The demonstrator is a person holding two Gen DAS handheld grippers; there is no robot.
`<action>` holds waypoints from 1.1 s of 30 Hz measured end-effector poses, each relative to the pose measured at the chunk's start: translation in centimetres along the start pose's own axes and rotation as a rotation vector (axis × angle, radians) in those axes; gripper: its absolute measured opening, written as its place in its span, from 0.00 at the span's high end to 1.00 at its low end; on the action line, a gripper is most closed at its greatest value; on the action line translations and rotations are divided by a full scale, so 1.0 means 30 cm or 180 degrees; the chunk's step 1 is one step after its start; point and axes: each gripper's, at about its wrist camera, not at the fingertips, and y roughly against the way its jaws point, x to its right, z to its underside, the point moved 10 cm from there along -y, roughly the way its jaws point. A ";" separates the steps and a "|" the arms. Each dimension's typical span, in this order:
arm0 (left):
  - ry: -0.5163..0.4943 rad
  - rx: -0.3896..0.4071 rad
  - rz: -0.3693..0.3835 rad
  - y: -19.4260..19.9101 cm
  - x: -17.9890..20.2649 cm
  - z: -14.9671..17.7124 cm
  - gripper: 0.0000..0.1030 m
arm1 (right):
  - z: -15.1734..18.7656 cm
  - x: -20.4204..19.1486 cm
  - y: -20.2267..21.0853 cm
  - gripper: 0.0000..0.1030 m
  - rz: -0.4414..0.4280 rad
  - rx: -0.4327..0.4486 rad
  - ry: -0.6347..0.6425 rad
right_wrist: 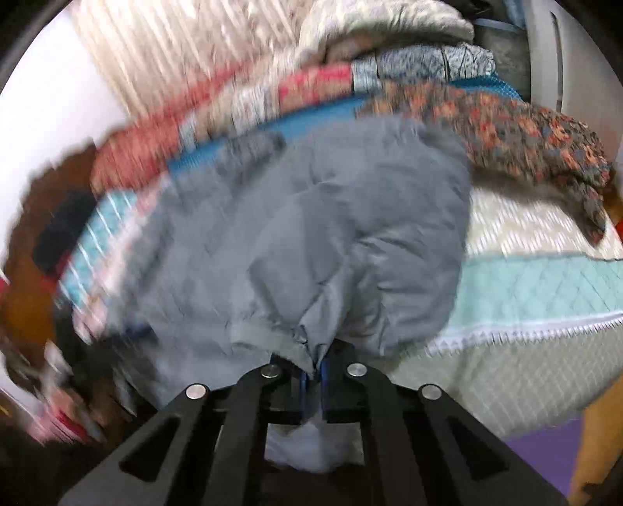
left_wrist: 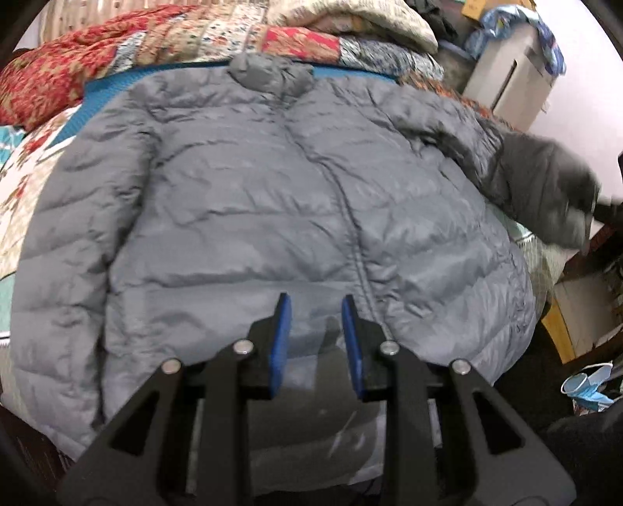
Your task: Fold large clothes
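A grey puffer jacket (left_wrist: 272, 202) lies spread flat on the bed, collar (left_wrist: 268, 74) at the far side. My left gripper (left_wrist: 316, 307) hovers over the hem near the centre seam, its blue pads (left_wrist: 282, 331) a narrow gap apart with nothing pinched between them. The jacket's right sleeve (left_wrist: 545, 183) is lifted and blurred at the right edge. In the right wrist view the picture is smeared. My right gripper (right_wrist: 314, 369) has its pads close together on the bunched cuff of the sleeve (right_wrist: 307, 334), which hangs folded over the jacket (right_wrist: 311, 218).
A patchwork quilt (left_wrist: 117, 66) and a cream blanket (left_wrist: 350, 19) are heaped at the far side of the bed. A pale quilted bedcover (right_wrist: 525, 296) lies right of the jacket. A white unit (left_wrist: 510, 74) and boxes (left_wrist: 576, 311) stand to the right on the floor side.
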 end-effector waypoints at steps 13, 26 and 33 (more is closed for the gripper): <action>0.0367 0.0321 -0.0007 0.083 -0.088 -0.097 0.76 | -0.460 -0.422 -0.215 0.03 -0.0363 0.0163 0.0417; 0.0949 0.0182 -0.0164 0.057 -0.335 -0.015 0.76 | -0.585 -0.779 -1.127 0.05 0.0380 -0.0524 0.1352; 0.0888 0.0168 -0.0123 0.036 -0.327 -0.055 0.76 | -0.471 -0.939 -1.151 0.06 -0.0086 -0.0514 0.2154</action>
